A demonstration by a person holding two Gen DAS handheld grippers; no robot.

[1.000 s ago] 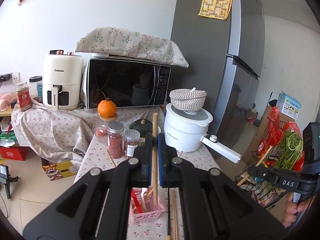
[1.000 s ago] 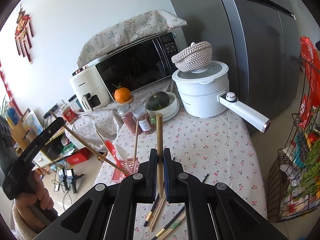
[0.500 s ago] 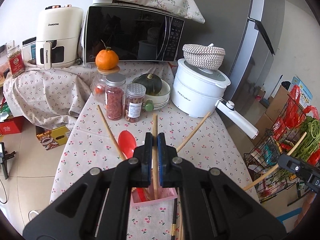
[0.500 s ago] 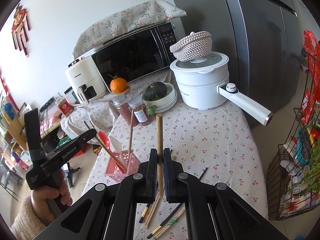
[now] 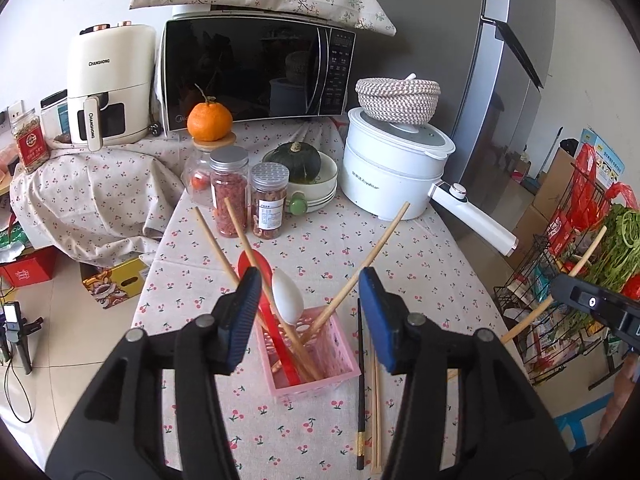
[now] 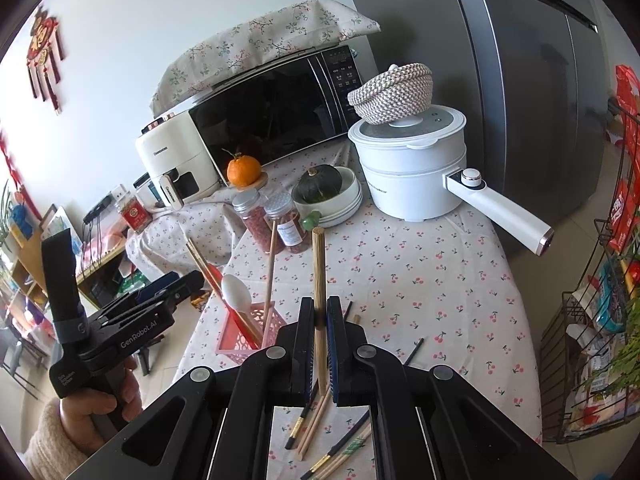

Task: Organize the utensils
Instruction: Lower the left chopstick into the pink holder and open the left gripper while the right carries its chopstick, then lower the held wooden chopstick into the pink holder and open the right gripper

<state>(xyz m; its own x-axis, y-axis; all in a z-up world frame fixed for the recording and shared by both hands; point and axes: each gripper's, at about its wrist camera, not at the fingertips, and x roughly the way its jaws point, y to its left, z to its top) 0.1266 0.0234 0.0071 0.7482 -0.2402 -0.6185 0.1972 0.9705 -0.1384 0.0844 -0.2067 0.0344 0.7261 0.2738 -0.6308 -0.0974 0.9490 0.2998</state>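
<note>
**Chopsticks into the pink basket: how they'd handle**

Right hand-held gripper (image 6: 320, 322) is clamped shut on a single bamboo chopstick (image 6: 319, 272), pinched low on the shaft so most of it sticks up past the pads. Left hand-held gripper (image 5: 310, 314) is wide open with nothing in it, hovering right over the pink basket (image 5: 320, 364) on the worktop (image 5: 280, 432).

The basket already has a few wooden chopsticks (image 5: 358, 270) leaning out at angles, plus a white spoon (image 5: 287, 295) and a red spoon (image 5: 251, 266). More loose chopsticks (image 6: 316, 420) lie flat on the cloth just beside the basket, a dark one (image 5: 361, 380) among them.

My take on handling:
- A bamboo stick like this is very light and stiff, so it needs barely any squeeze. It's also thin and round, so I'd guess it can pivot between flat pads if held off-centre.
- Gripping near one end looks good for dropping it in tip first.
- The basket looks like thin plastic and probably weighs next to nothing, so a stick poked against the wall could tip or slide it.
- The ones lying flat will be the fiddly part, as they'll likely roll on the cloth. I'd take them across the middle.
</note>
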